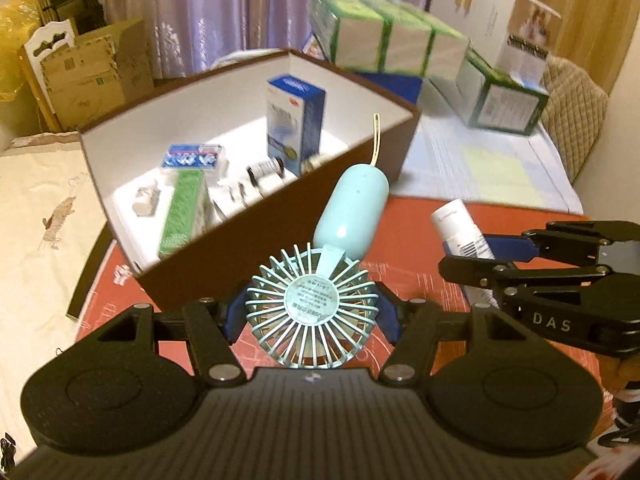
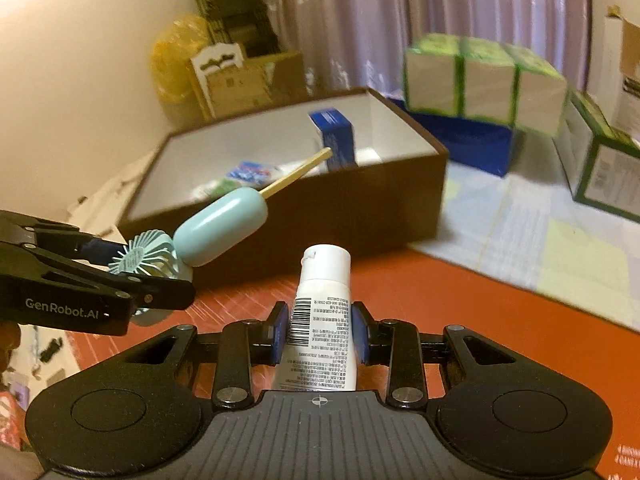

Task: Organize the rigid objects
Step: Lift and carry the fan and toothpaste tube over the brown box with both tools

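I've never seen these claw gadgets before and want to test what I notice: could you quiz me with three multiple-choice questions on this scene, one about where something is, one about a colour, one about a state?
1. Where does the upright blue carton stand?
A. inside the brown box
B. on the red mat
C. on the green-edged packs

2. What colour is the handheld fan?
A. orange
B. pale blue
C. black

3. What is the right claw doing?
A. standing open with nothing in it
B. gripping the fan
C. clamped on the white tube

Answers:
1. A: the carton rises from the white floor of the brown box.
2. B: grille and handle are both pale blue.
3. C: both blue pads press the white tube; the fan sits in the left claw.
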The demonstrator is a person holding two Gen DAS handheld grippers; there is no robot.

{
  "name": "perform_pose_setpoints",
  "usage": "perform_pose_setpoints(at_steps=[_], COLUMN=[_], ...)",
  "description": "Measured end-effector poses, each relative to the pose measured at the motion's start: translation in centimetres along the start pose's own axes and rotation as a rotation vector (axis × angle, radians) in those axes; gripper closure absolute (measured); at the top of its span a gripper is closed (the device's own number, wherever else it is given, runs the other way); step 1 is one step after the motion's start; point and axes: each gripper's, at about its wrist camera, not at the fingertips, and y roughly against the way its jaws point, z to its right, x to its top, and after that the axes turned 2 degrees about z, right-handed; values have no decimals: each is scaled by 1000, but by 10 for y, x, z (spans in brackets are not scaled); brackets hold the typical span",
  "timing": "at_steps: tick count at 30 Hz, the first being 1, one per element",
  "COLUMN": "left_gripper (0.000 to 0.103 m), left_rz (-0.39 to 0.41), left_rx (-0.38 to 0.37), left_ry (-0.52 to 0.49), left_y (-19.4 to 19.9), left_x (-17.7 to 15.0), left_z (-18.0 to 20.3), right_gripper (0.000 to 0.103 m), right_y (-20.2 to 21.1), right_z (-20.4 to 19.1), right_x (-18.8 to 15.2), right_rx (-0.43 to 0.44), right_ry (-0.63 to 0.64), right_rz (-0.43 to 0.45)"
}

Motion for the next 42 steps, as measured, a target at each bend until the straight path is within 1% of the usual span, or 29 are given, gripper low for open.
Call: perform_pose_setpoints(at_steps=[9, 15, 18, 22, 30, 36, 42], left_gripper=[43, 43, 43, 43, 43, 43, 43], left_rz=[61, 83, 84, 70, 30, -18, -78], left_rx=[75, 115, 130, 143, 154, 151, 144], left_ry=[33, 55, 61, 62, 42, 18, -11], left_y=[10, 4, -3, -16, -49, -78, -105], left_x=[30, 54, 66, 79, 101, 109, 111], left_z=[-34, -58, -70, -84, -109, -120, -126], right_gripper=[73, 73, 73, 73, 73, 73, 73], right_y=[-14, -40, -55, -77, -121, -154, -185], right_z=[-26, -41, -45, -47, -46, -39, -33], right_x=[46, 86, 106, 129, 157, 165, 158], right_rx=[83, 124, 131, 128, 97, 61, 23], right_ry=[52, 83, 98, 111, 146, 175, 217], right_rz=[65, 102, 116, 124, 104, 62, -8])
